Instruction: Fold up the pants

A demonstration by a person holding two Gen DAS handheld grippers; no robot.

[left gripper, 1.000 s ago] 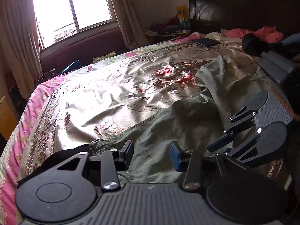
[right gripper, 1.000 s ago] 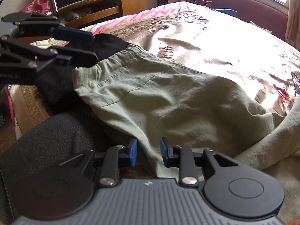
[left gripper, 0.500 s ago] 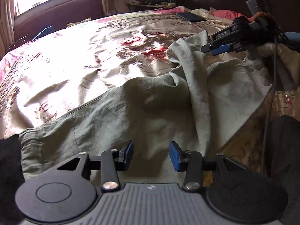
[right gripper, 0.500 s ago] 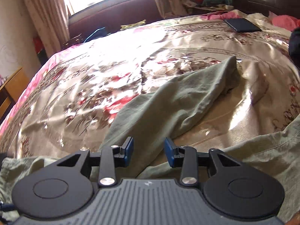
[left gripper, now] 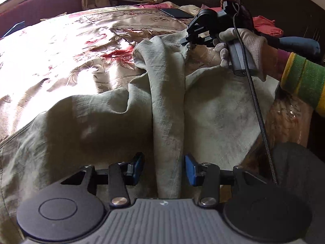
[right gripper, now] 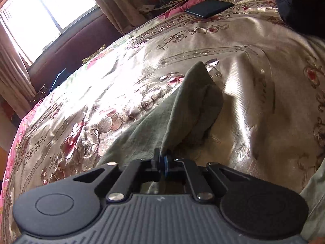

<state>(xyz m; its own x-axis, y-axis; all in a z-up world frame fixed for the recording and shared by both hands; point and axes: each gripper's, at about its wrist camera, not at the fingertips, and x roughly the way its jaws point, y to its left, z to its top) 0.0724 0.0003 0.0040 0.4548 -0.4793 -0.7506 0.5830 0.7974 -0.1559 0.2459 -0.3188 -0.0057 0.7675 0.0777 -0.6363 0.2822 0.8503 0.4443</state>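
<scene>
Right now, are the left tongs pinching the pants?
No, the left tongs are open, with a fold of the pants lying loose between them.

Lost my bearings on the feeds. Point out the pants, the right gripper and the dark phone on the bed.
pants [left gripper: 168, 105], left wrist view, on the raised ridge of fabric.
right gripper [right gripper: 162, 163], right wrist view, at the closed fingertips pinching fabric.
phone [right gripper: 209, 8], right wrist view, on its flat dark face.

Home bedroom: bed [right gripper: 233, 40], curtained window [right gripper: 40, 16].
</scene>
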